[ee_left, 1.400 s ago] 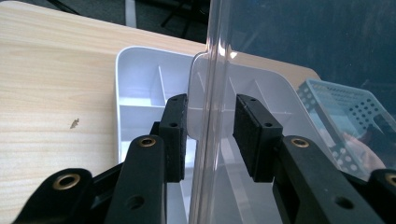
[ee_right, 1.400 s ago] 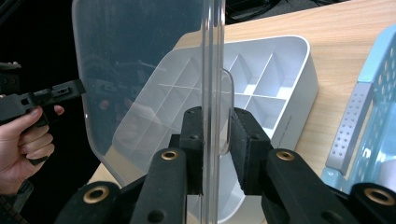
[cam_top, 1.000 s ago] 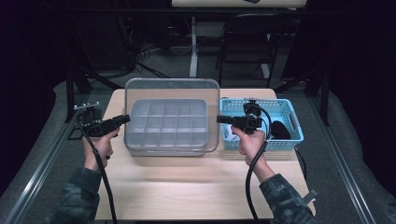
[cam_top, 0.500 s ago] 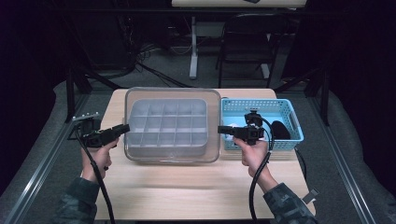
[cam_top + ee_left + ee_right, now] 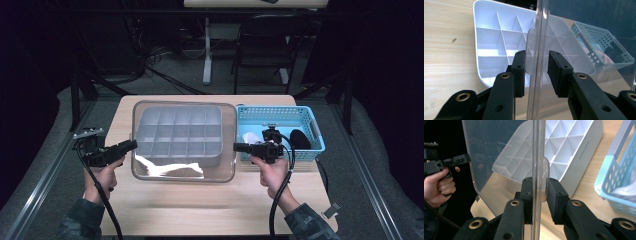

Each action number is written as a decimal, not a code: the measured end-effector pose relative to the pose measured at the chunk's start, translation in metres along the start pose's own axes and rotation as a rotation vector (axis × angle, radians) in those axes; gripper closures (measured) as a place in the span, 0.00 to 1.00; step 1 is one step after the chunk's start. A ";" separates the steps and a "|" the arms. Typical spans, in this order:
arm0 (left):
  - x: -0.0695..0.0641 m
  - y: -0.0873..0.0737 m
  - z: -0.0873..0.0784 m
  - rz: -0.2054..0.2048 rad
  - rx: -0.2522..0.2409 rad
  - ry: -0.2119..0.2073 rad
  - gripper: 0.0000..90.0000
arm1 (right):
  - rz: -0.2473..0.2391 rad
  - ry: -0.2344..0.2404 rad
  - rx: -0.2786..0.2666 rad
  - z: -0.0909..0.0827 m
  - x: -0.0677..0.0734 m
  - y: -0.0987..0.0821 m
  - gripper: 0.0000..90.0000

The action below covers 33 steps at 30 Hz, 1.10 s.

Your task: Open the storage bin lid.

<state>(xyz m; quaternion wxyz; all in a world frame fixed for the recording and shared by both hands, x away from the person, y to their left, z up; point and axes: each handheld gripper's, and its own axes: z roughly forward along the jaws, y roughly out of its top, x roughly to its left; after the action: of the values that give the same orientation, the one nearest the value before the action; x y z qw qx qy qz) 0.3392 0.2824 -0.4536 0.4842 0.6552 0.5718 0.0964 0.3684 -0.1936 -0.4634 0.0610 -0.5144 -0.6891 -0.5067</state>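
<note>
1. The clear rectangular plastic lid (image 5: 183, 167) had been drawn toward six o'clock, off the white compartmented organiser tray (image 5: 179, 135).
2. It was clamped by the left gripper (image 5: 131, 145) and right gripper (image 5: 238, 147) at opposite edges, lifted above the table, so removal seemed underway.

Left tongs (image 5: 536, 72) have the edge of the clear lid (image 5: 539, 37) running straight up between the jaws, pads sitting right by it on both sides. Behind it there's the white divided tray (image 5: 499, 42) on the wooden bench (image 5: 446, 50), and a blue basket (image 5: 599, 40) seen through the plastic.
</note>
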 end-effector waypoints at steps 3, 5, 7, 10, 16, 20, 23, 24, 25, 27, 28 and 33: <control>0.002 -0.005 -0.001 0.001 0.009 -0.002 0.76 | -0.003 0.000 0.004 0.001 0.000 -0.006 0.84; 0.002 -0.007 -0.002 -0.001 0.011 -0.006 0.76 | -0.002 0.001 0.008 0.001 0.000 -0.009 0.84; 0.002 -0.009 -0.001 -0.002 0.011 -0.004 0.76 | -0.006 0.001 0.012 0.001 -0.001 -0.009 0.84; 0.000 -0.014 -0.003 0.002 0.013 -0.002 0.76 | 0.002 -0.005 0.021 0.001 -0.002 -0.012 0.84; 0.000 -0.025 -0.007 0.000 0.013 -0.009 0.76 | 0.015 0.008 0.050 0.003 -0.007 -0.022 0.84; -0.001 -0.029 -0.011 0.008 0.006 -0.009 0.76 | 0.017 0.010 0.058 0.004 -0.006 -0.027 0.84; -0.001 -0.031 -0.012 0.000 0.003 -0.006 0.76 | 0.007 0.008 0.063 0.004 -0.005 -0.029 0.84; 0.001 -0.032 -0.012 0.002 0.009 -0.007 0.76 | 0.008 0.005 0.065 0.004 -0.004 -0.028 0.84; 0.001 -0.032 -0.013 0.003 0.014 -0.012 0.76 | 0.009 0.011 0.064 0.004 -0.005 -0.028 0.84; 0.000 -0.033 -0.013 0.009 0.017 -0.010 0.76 | 0.004 0.010 0.064 0.003 -0.004 -0.029 0.84; 0.002 -0.037 -0.013 0.004 0.018 -0.012 0.76 | 0.011 0.011 0.060 0.004 -0.004 -0.031 0.84; 0.006 -0.042 -0.015 0.004 0.027 -0.014 0.76 | 0.010 0.010 0.084 0.007 -0.003 -0.036 0.84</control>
<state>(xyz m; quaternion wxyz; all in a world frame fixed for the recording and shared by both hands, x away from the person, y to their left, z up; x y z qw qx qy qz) 0.3028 0.2902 -0.4798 0.4791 0.6634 0.5684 0.0853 0.3451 -0.1889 -0.4919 0.0885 -0.5125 -0.7069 -0.4794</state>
